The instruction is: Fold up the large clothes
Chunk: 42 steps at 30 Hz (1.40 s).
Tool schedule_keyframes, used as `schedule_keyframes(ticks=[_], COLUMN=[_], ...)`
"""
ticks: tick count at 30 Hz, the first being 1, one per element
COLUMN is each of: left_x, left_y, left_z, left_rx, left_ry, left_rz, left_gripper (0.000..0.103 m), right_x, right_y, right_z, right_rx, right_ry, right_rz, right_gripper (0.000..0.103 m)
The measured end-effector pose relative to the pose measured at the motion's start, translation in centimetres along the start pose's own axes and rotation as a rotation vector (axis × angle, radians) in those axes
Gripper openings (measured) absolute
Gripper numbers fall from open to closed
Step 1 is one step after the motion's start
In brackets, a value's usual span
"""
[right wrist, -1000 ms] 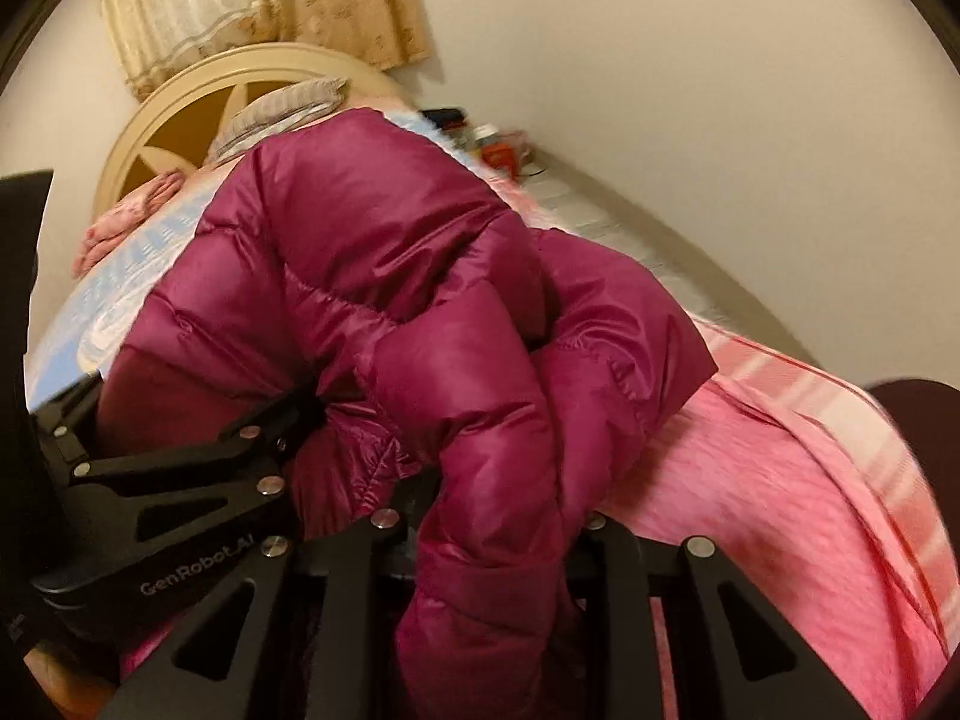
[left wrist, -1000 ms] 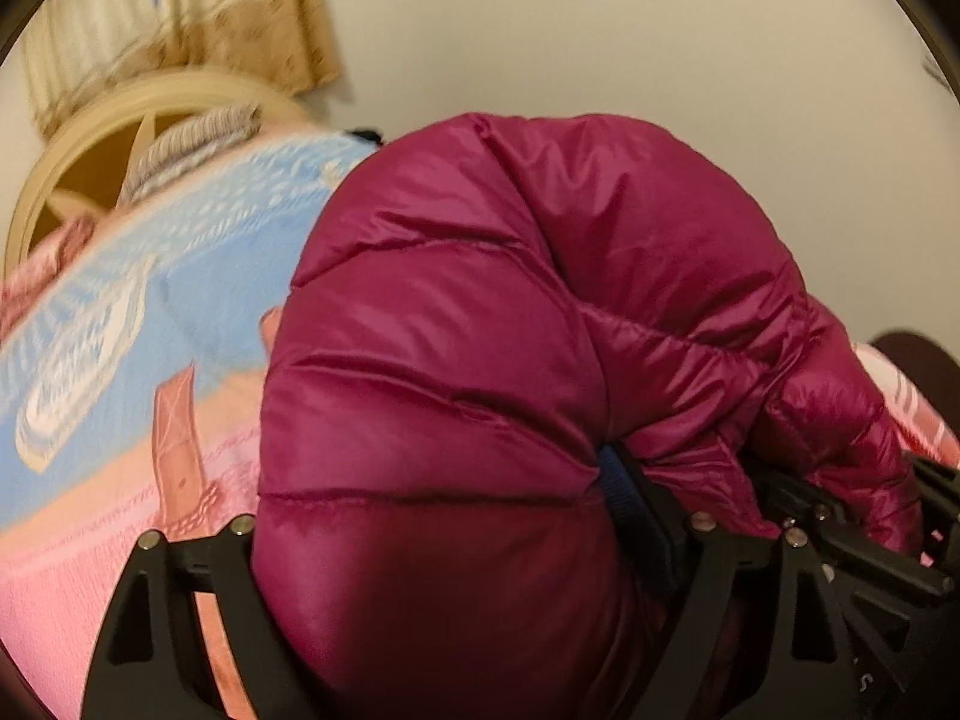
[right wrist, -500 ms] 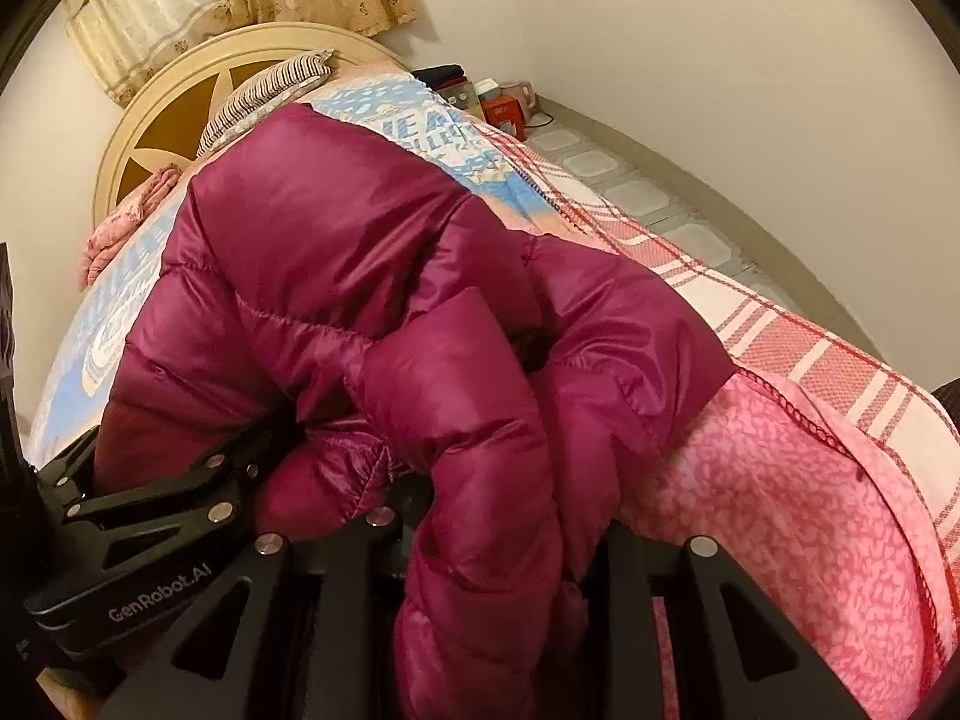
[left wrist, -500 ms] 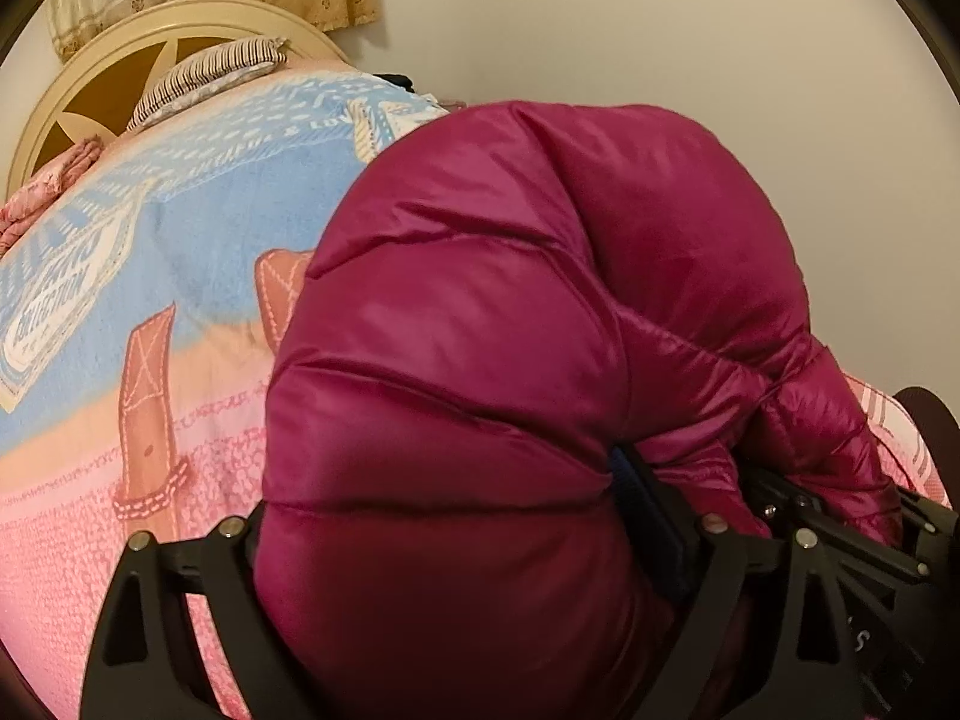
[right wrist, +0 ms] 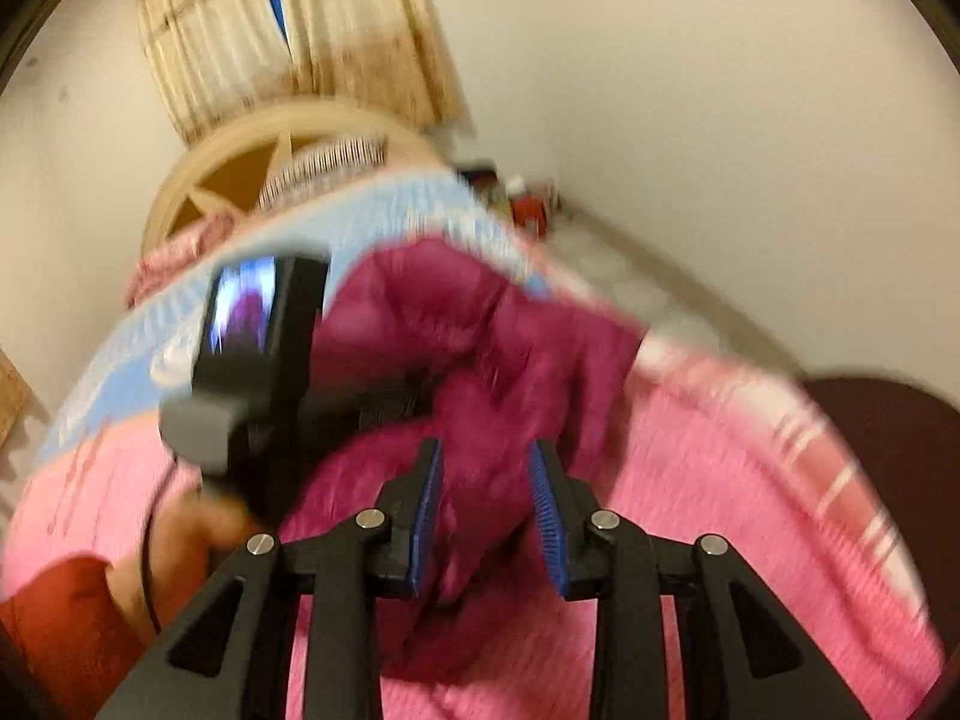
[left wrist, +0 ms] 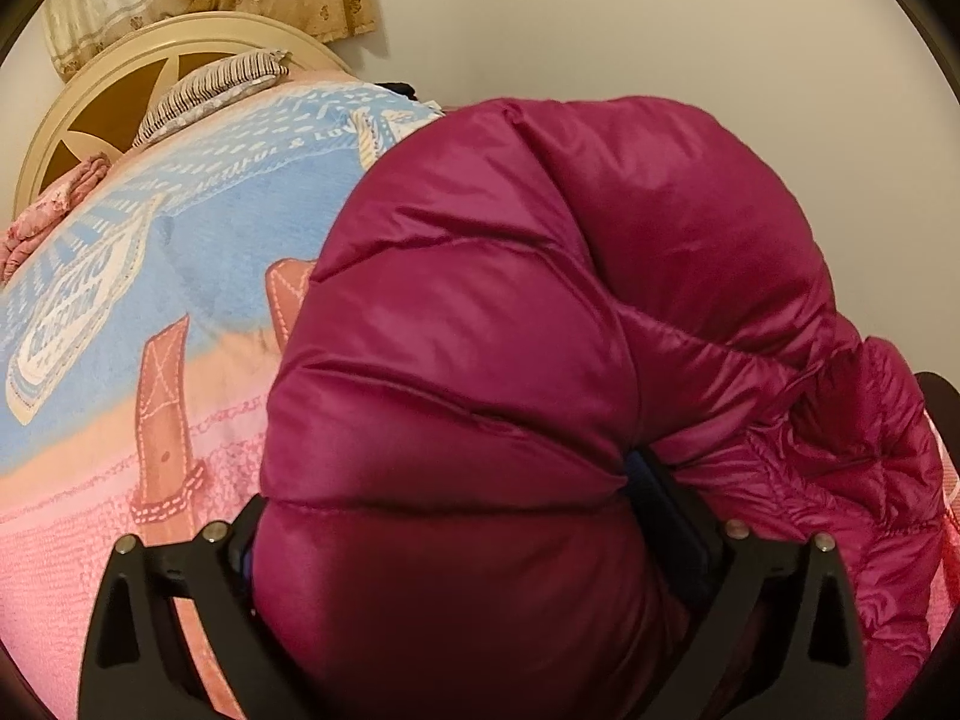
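A puffy magenta down jacket [left wrist: 510, 300] lies bunched on the bed. My left gripper [left wrist: 444, 489] straddles a thick fold of it. Its jaws are opening and stand very wide, with the fold still bulging between the fingers [left wrist: 672, 516]. In the blurred right wrist view the jacket [right wrist: 456, 330] sits ahead of my right gripper [right wrist: 486, 447]. Its jaws are opening too; the blue pads [right wrist: 429, 504] stand apart and jacket fabric shows in the gap without being squeezed. The left gripper's body [right wrist: 258, 360] is at that view's left, with a hand [right wrist: 198, 528] on it.
The bed carries a blue and pink blanket [left wrist: 180, 276] over a pink cover [right wrist: 720, 510]. A round cream headboard [left wrist: 90, 114], a striped pillow [left wrist: 210, 84] and a curtain [right wrist: 300, 48] are at the far end. Small items [right wrist: 528, 204] sit on the floor by the wall.
My right gripper has drawn back and up from the jacket, its jaws now apart with the pads bare. My left gripper's fingers have spread wider around the fold and barely moved.
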State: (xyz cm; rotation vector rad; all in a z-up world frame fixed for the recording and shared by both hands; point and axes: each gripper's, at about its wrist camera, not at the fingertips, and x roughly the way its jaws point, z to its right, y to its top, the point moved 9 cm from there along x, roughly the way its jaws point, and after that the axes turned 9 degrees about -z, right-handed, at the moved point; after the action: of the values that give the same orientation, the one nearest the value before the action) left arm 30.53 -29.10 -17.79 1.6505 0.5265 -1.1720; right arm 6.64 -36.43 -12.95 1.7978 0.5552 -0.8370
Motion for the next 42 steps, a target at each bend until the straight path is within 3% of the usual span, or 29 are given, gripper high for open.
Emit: schedule_keyframes(ticks=[1,3,5,7,10,15,21,25,32,36,39,42], left_x=[-0.1,-0.5,-1.0,-1.6,-3.7,-9.6,-14.5,-15.0,-15.0,-15.5,-16.6,-19.3], left_y=[-0.1,-0.3,-0.7,-1.1,-2.2,-4.6,-8.1,-11.0,-16.2,-19.4,-20.7,-21.0], left_z=[-0.1,-0.4,-0.5,-1.0,-1.9,-2.1,-2.5,-2.8,-3.1,-3.6,-4.0,-4.4], left_rx=[-0.001,-0.007,-0.01,-0.018,-0.027,0.084,0.133,0.128,0.092,0.109,0.129,0.106], left_ry=[0.007,0.006,-0.024,-0.046,-0.052,0.083,0.128,0.138,0.165,0.198,0.241,0.209], left_rz=[-0.001,-0.01,-0.023,-0.039,-0.015,0.105,0.173,0.142,0.061,0.025,0.044,0.102], left_gripper=[0.103,0.103,0.103,0.103,0.103,0.103,0.103,0.103,0.103,0.103,0.103,0.103], right_x=[1.1,3.1,4.7,5.4,5.6,5.5,-0.1,-4.3,-8.2,-10.0,-11.0,-12.6], right_y=[-1.0,-2.6,-3.5,-3.9,-4.1,-3.9,-5.2,-7.0,-11.5,-14.9,-16.6,-16.7], right_z=[-0.2,0.7,1.5,2.0,1.6,1.6,1.9,1.2,0.3,0.5,0.6,-0.2], right_rx=[0.014,0.043,0.089,0.118,0.053,0.053,0.176,0.156,0.138,0.099,0.112,0.078], right_ry=[0.031,-0.014,-0.007,0.014,-0.051,-0.081,-0.026,-0.048,-0.126,-0.216,-0.245,-0.24], right_rz=[-0.037,-0.088,-0.142,-0.135,-0.114,-0.108,-0.055,-0.039,-0.083,-0.1,-0.1,-0.094], right_gripper=[0.031,0.031,0.031,0.03,0.03,0.031,0.036,0.069,0.07,0.07,0.07,0.07])
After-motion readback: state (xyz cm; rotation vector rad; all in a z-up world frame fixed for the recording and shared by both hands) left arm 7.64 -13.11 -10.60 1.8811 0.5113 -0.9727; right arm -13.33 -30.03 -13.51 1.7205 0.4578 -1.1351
